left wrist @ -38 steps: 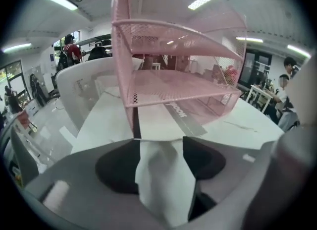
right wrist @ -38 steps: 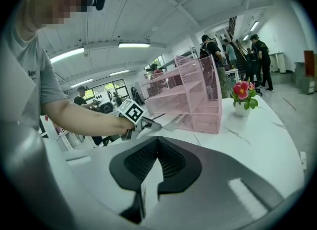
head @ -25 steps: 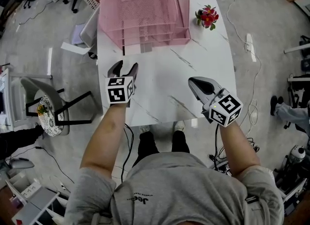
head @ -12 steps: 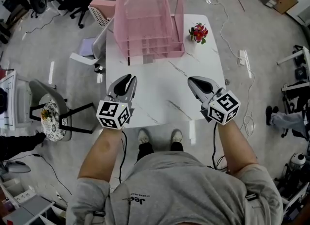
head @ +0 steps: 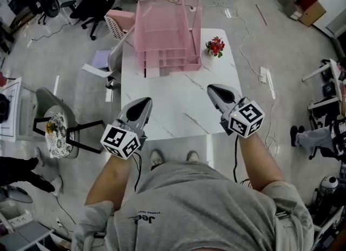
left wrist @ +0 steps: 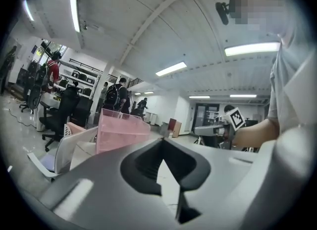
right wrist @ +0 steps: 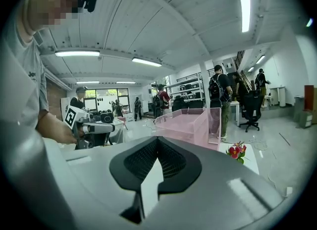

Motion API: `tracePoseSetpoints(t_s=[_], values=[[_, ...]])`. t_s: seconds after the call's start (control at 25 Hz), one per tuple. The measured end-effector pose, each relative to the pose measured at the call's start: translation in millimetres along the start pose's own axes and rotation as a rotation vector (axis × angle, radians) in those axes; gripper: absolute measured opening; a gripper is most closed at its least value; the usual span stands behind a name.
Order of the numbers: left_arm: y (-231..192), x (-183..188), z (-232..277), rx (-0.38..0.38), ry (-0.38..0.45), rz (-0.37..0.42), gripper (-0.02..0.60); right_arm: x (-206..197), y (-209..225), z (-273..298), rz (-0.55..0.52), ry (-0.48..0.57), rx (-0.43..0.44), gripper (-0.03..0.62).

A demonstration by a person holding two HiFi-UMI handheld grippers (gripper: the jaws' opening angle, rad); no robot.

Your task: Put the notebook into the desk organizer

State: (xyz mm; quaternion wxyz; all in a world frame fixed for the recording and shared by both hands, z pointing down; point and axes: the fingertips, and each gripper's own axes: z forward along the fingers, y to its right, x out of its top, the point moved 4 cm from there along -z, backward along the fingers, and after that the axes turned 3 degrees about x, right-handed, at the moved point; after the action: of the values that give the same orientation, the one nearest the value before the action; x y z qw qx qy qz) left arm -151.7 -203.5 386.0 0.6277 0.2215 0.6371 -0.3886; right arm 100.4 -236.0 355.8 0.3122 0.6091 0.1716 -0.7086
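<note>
A white, marble-veined rectangular worktop (head: 178, 106) stands in an open office. At its far end sits a pink wire-mesh desk organizer (head: 165, 28) with stacked tiers open toward the person. A small bunch of red flowers (head: 215, 46) stands just beside its right front corner.

A pale flat slab (head: 153, 72) shows at the front left of the organizer's lowest tier. I cannot tell whether this is the notebook.

The left gripper (head: 146, 101) hovers over the near left edge of the worktop. Its claw is closing to a full clench, tips together with nothing between them. The right gripper (head: 212, 88) hangs over the near right part of the worktop. Its claw is clenched too, tips meeting and empty. The two are well apart, both aimed toward the organizer, and neither touches it. Each carries a cube with black-and-white square markers by the wrist.

The person wears a grey short-sleeved shirt (head: 189, 212). Left of the worktop stands a grey chair with a patterned round cushion (head: 55, 136). Both gripper views show people standing among desks in the background.
</note>
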Motion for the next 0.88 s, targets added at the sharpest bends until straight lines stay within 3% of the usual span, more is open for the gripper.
tracePoseSetpoints(t_s=[0.4,0.88], values=[[14,35,-21,-0.013,0.029,0.022,0.058,6,-15,-18,-0.037,0.022,-0.028,0.002],[14,43,-28,0.007,0.036,0.033,0.058,13,-12,-23,-0.063,0.029,-0.029,0.002]])
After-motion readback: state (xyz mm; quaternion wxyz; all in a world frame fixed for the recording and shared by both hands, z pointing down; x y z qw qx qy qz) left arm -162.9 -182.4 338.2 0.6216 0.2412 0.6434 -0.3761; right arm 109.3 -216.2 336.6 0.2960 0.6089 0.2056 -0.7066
